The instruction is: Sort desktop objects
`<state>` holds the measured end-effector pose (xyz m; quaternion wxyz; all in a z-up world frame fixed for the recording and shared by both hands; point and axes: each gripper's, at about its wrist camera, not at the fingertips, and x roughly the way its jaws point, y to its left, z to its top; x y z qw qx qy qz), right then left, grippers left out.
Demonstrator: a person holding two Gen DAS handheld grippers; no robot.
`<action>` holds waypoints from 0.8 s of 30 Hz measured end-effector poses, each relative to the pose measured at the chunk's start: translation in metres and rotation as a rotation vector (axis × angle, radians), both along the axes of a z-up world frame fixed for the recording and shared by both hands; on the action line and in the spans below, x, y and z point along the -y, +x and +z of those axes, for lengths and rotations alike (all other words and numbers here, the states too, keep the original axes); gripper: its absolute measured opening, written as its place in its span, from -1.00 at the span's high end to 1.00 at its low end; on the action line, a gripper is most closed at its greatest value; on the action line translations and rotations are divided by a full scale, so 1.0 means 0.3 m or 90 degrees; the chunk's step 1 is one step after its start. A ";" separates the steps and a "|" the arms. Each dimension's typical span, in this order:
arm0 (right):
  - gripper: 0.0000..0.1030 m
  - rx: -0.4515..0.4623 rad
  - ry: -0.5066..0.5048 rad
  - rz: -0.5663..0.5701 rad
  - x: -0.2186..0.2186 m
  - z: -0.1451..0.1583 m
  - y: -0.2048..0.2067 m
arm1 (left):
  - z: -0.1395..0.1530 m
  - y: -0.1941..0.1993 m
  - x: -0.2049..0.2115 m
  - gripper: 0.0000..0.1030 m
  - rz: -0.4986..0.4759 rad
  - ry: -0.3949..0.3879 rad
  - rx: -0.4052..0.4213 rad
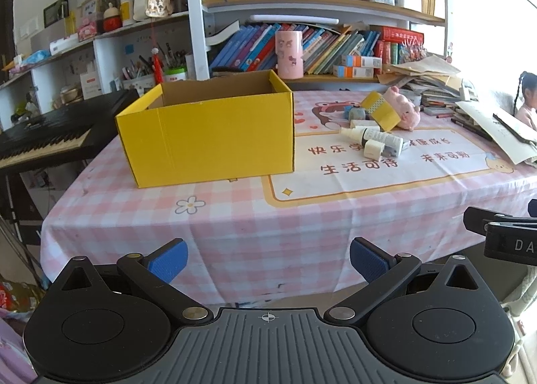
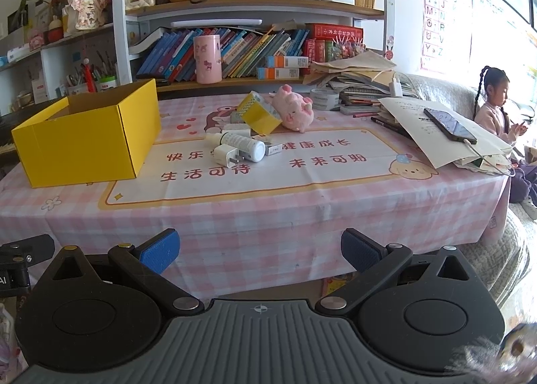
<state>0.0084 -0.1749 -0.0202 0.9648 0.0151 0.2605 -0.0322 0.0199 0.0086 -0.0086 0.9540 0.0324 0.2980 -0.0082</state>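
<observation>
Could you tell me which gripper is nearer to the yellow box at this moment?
Left. The left gripper faces the yellow box almost head-on, off the table's near edge. The right gripper sits further right, with the box far to its left.

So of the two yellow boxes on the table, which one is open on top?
The big yellow box on the left side of the tablecloth: its top is open. The small yellow carton leaning by the pink plush pig is closed.

A pink checked cloth covers the counter (image 2: pixel 268 216). The yellow box (image 2: pixel 87 145) sits at nine o'clock. A bottle (image 2: pixel 240 144), charger (image 2: pixel 225 155) and plush pig (image 2: pixel 295 108) cluster centrally; papers (image 2: pixel 436 129) at three.
</observation>
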 end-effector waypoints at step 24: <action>-1.00 -0.022 0.011 0.036 0.066 0.021 0.122 | -0.002 0.111 0.124 -1.00 -0.040 0.025 0.001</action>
